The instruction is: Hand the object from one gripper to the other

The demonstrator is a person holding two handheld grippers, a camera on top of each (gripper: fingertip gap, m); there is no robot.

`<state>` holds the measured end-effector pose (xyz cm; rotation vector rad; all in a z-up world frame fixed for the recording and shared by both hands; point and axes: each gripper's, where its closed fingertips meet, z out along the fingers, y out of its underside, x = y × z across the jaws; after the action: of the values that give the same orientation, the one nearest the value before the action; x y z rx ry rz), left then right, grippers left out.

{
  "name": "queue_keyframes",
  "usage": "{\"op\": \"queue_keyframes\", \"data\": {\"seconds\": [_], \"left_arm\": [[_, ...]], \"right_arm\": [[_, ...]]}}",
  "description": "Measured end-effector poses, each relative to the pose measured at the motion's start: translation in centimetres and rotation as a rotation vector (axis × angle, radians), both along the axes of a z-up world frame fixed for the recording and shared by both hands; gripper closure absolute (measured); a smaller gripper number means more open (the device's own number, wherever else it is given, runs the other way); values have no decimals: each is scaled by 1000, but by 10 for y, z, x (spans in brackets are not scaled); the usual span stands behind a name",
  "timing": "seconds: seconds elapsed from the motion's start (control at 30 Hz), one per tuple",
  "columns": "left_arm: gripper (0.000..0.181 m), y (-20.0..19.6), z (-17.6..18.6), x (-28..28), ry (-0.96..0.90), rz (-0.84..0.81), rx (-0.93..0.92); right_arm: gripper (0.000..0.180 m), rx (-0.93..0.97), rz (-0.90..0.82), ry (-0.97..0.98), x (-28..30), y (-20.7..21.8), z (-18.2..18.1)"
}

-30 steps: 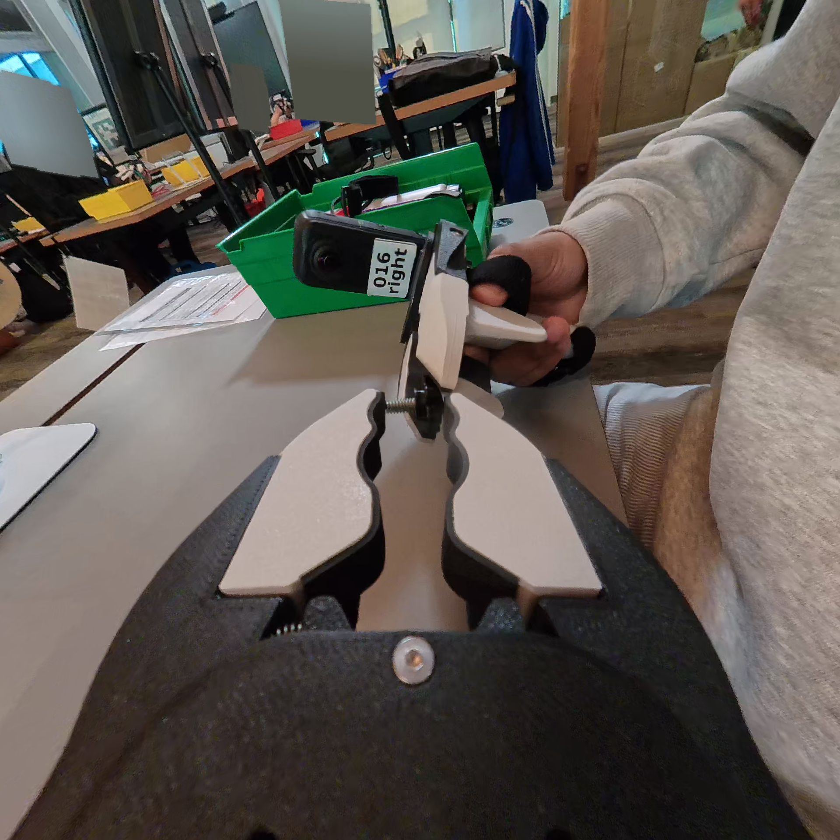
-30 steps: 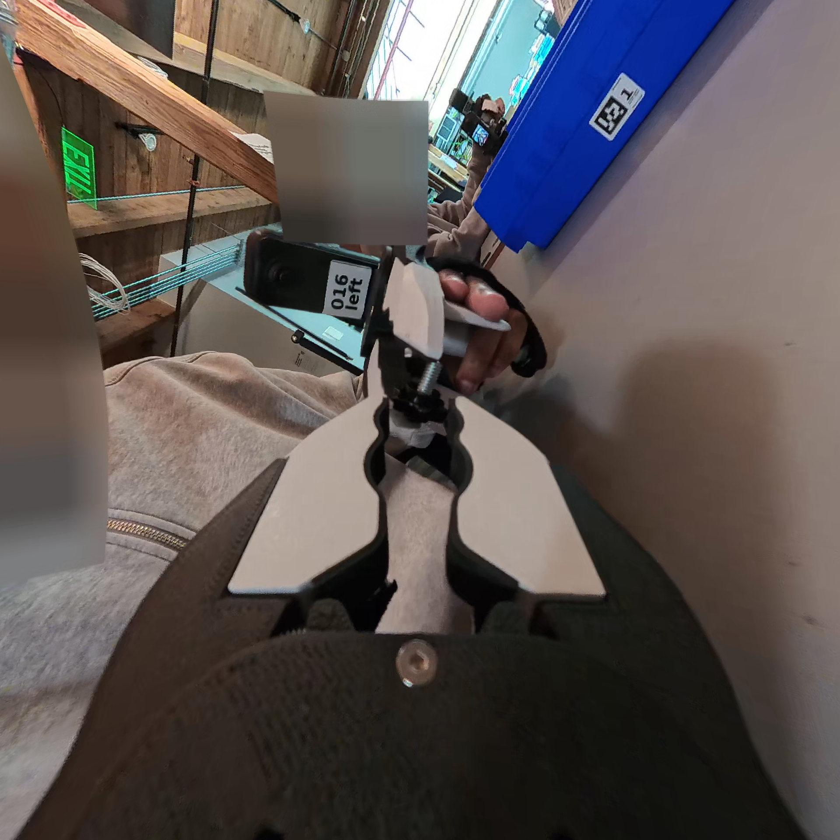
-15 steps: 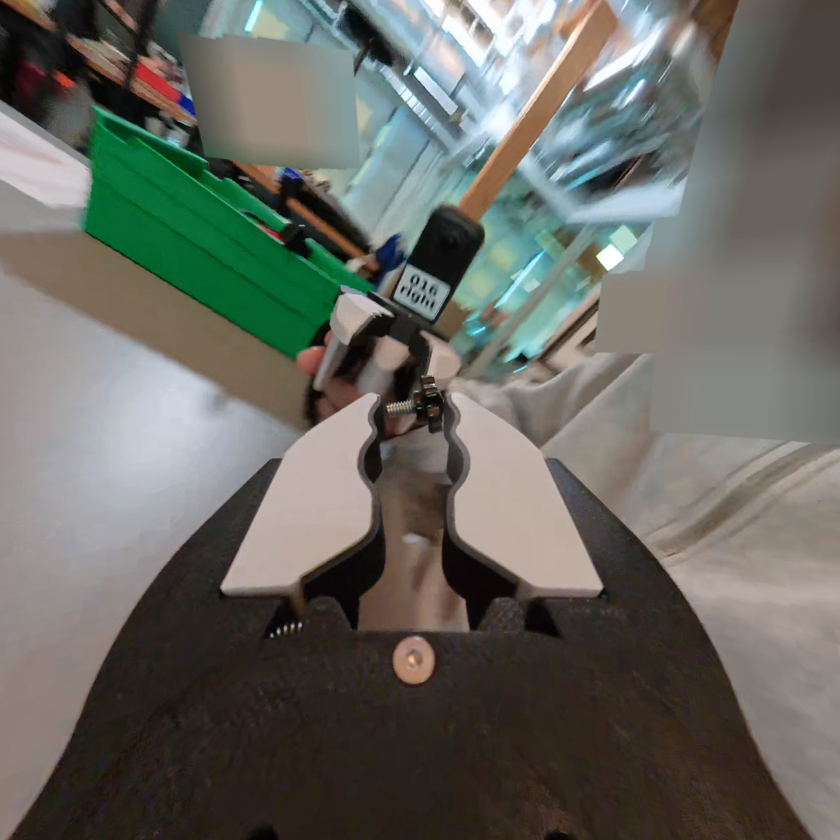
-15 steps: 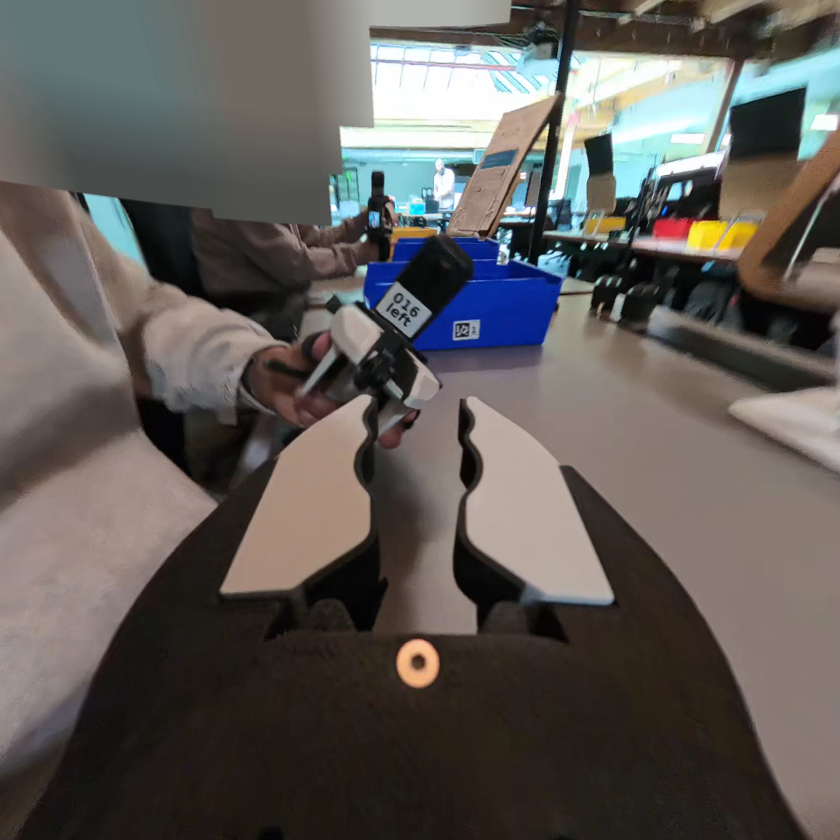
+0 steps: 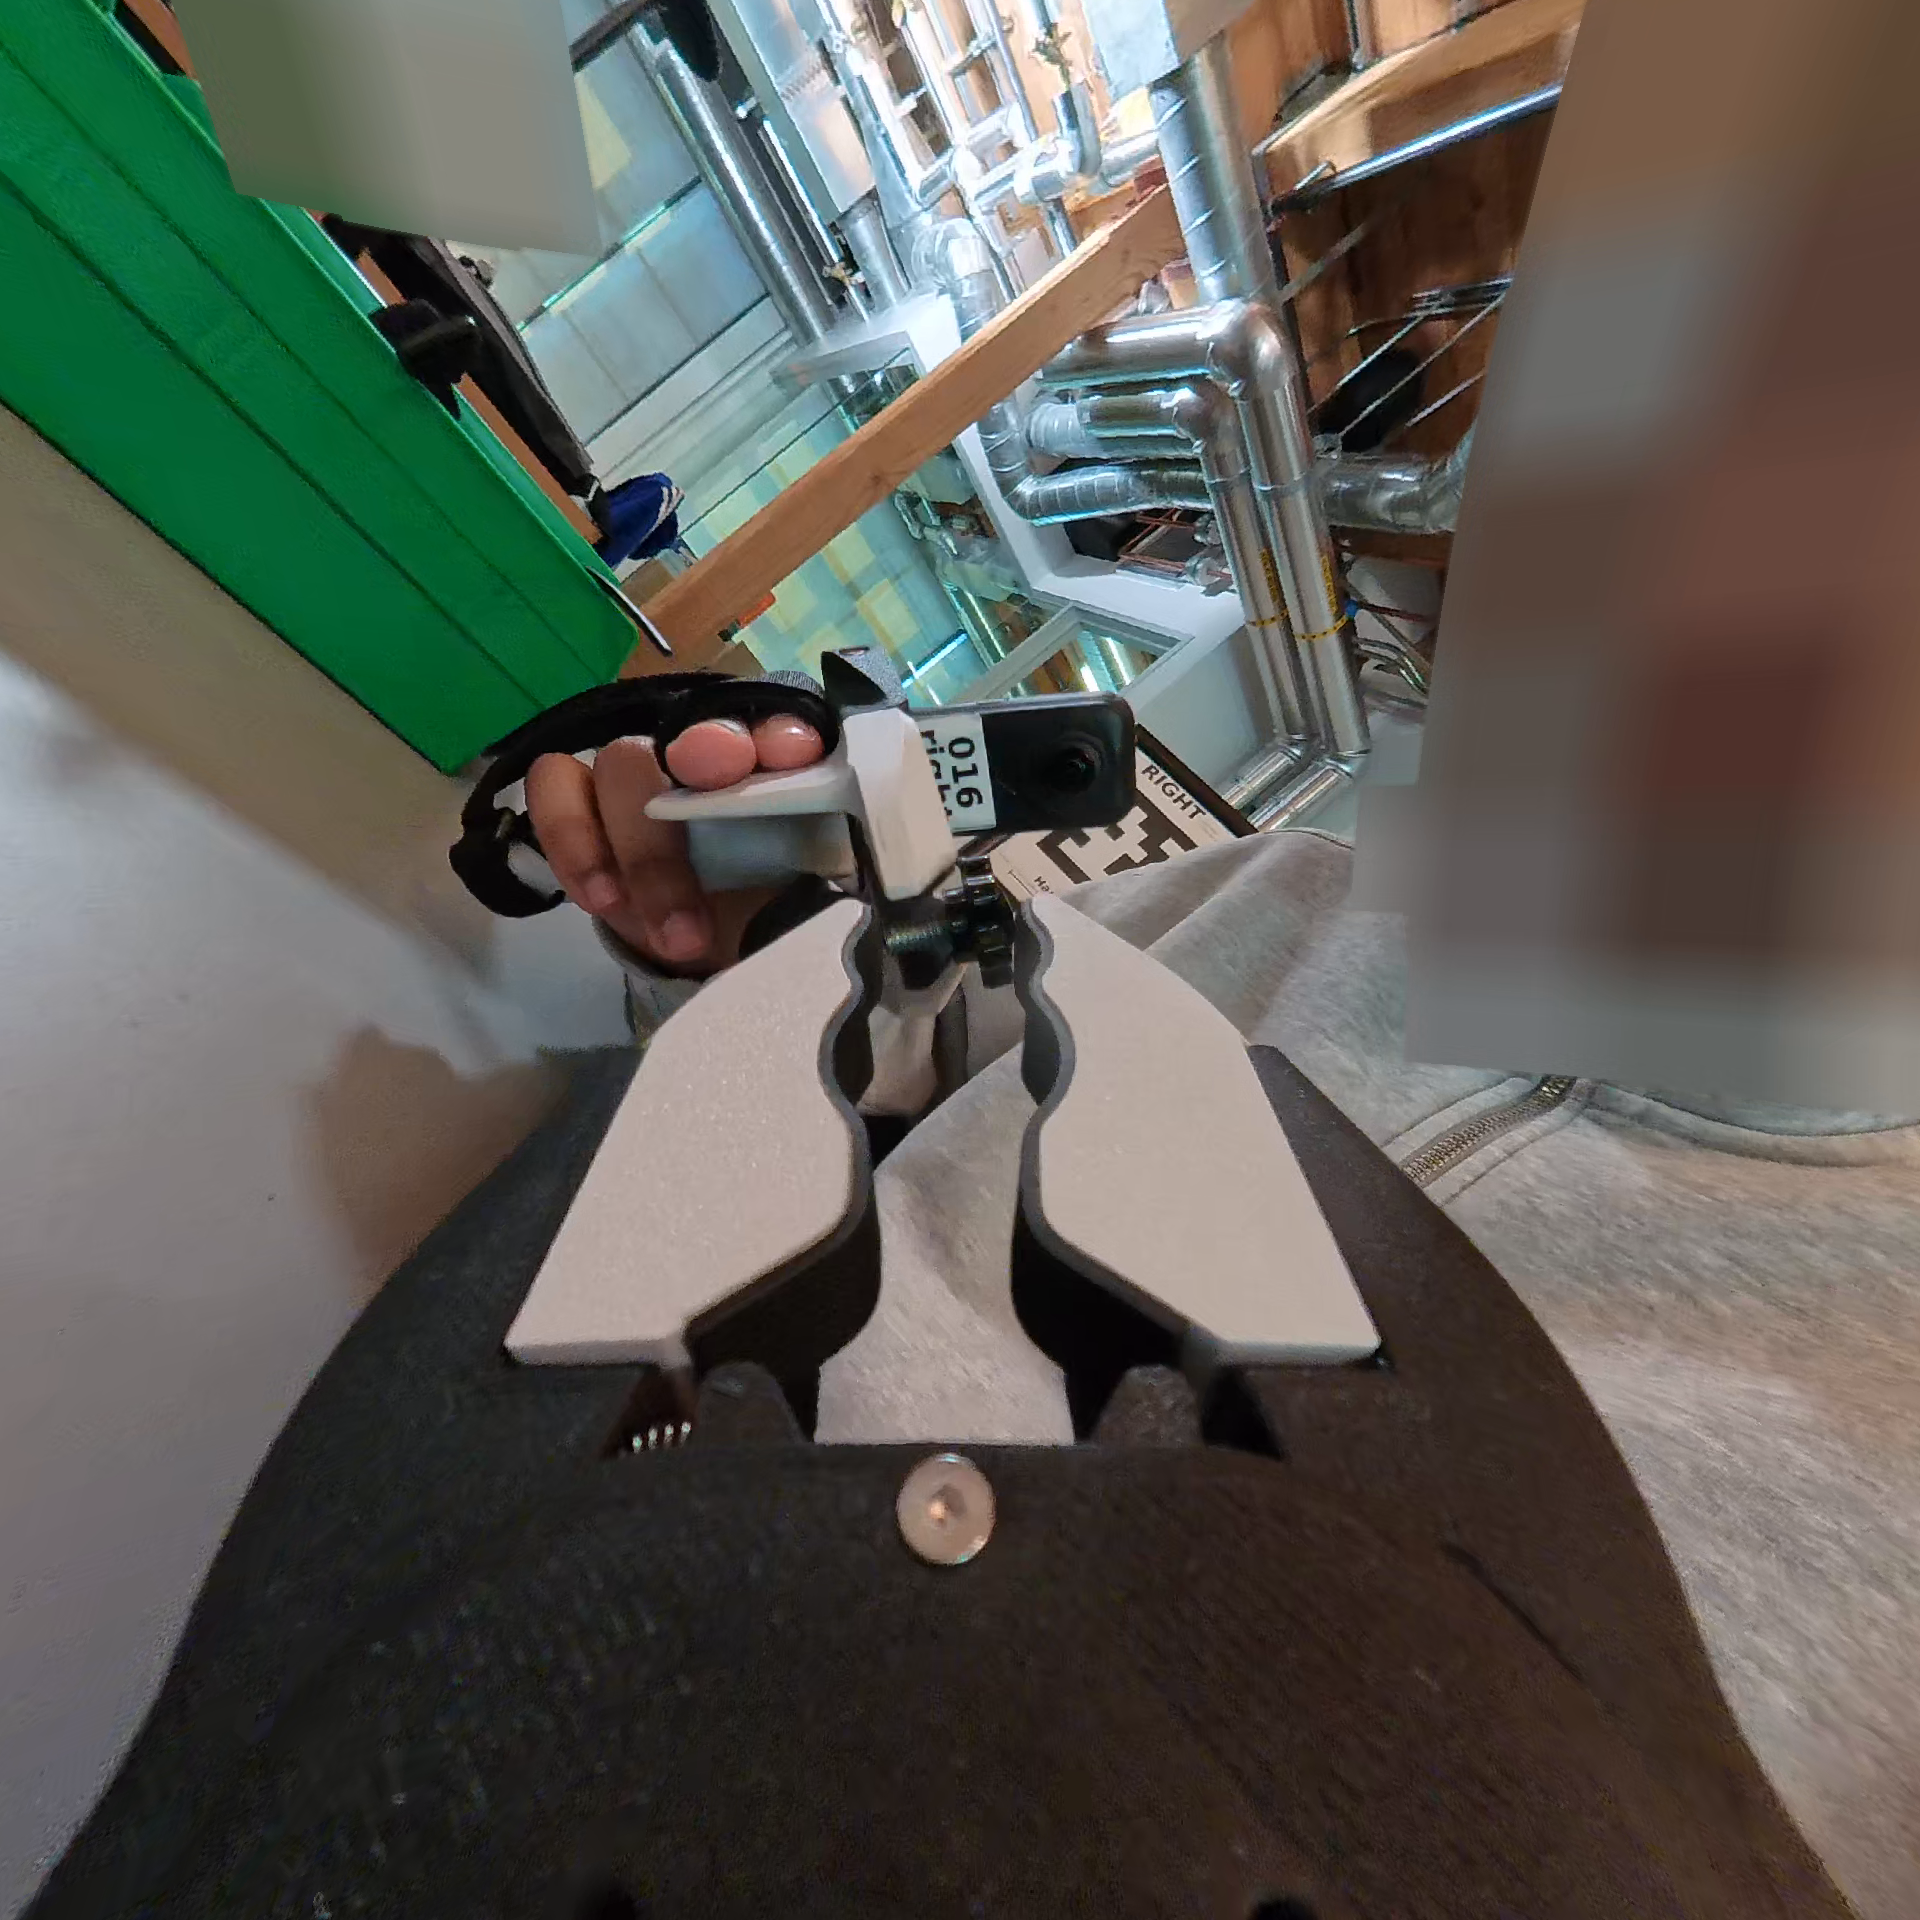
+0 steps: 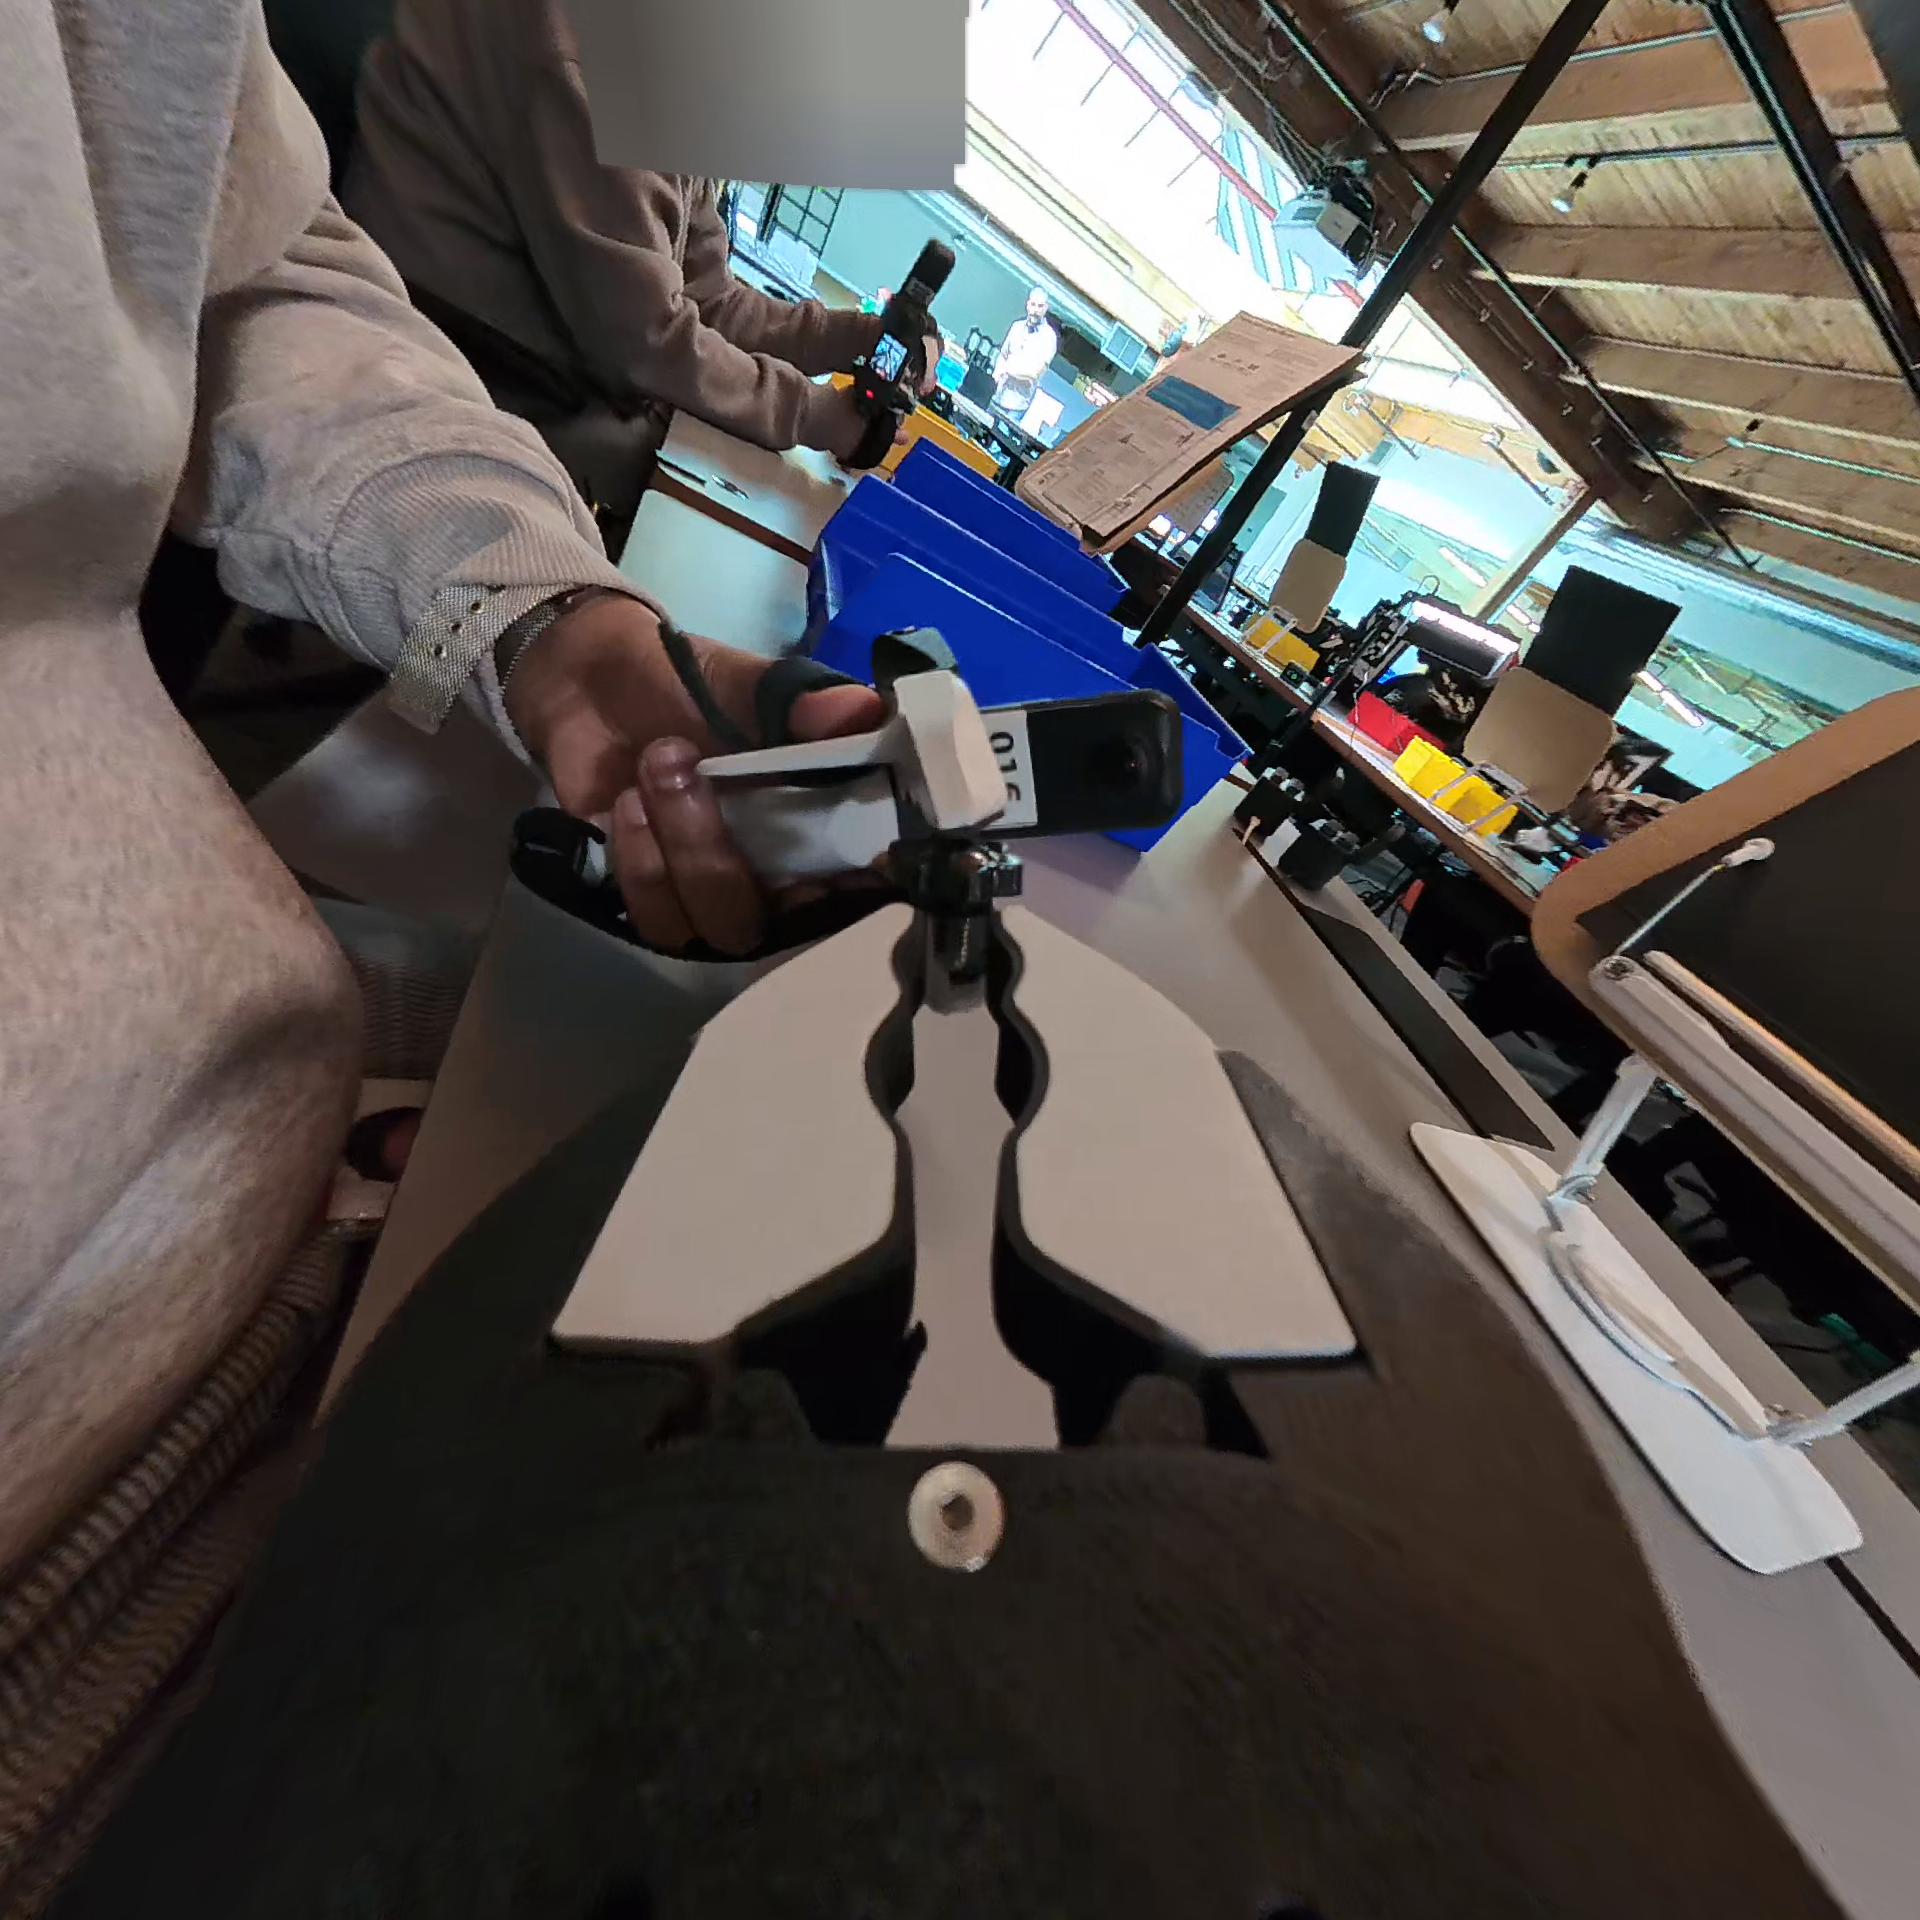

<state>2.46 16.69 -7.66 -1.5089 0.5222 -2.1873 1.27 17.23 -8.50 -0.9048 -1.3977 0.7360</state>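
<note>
The object is a small threaded screw with a black knob point(image 5: 977, 920). My left gripper point(image 5: 940, 935) is shut on it, with the screw lying across the fingertips. The right gripper's white body and camera point(image 5: 904, 800) face it tip to tip, held in a hand. In the right wrist view my right gripper point(image 6: 956, 935) has its fingers drawn in around the same screw and knob point(image 6: 961, 878). The left gripper's edge-on fingers show between them. The left gripper's body point(image 6: 935, 769) sits just beyond, held in the other hand. Both are held in the air above the table.
A green bin point(image 5: 260, 416) stands on the grey table to the left. A blue bin point(image 6: 997, 623) stands farther back. A white flat stand base point(image 6: 1621, 1351) lies at the right. The person's grey sweatshirt point(image 5: 1558, 1351) is close by. Another person point(image 6: 623, 260) sits behind. The tips of both grippers are at nearly the same place.
Half a second ago my right gripper was open and apart from the left one. Now it has met the left gripper tip to tip and closed in on the screw. Both grippers have rolled.
</note>
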Motion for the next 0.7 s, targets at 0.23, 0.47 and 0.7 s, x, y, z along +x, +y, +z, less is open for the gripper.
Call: {"op": "queue_keyframes", "data": {"seconds": [0.23,0.47,0.7], "left_arm": [[154,3,-1,0,0,32,0],[130,24,4,-10,30,255,126],[149,16,8,-11,207,400,547]], "right_arm": [[173,-95,17,27,1,2,2],[173,-350,32,81,4,13,5],[173,-761,114,156,-1,15,3]]}}
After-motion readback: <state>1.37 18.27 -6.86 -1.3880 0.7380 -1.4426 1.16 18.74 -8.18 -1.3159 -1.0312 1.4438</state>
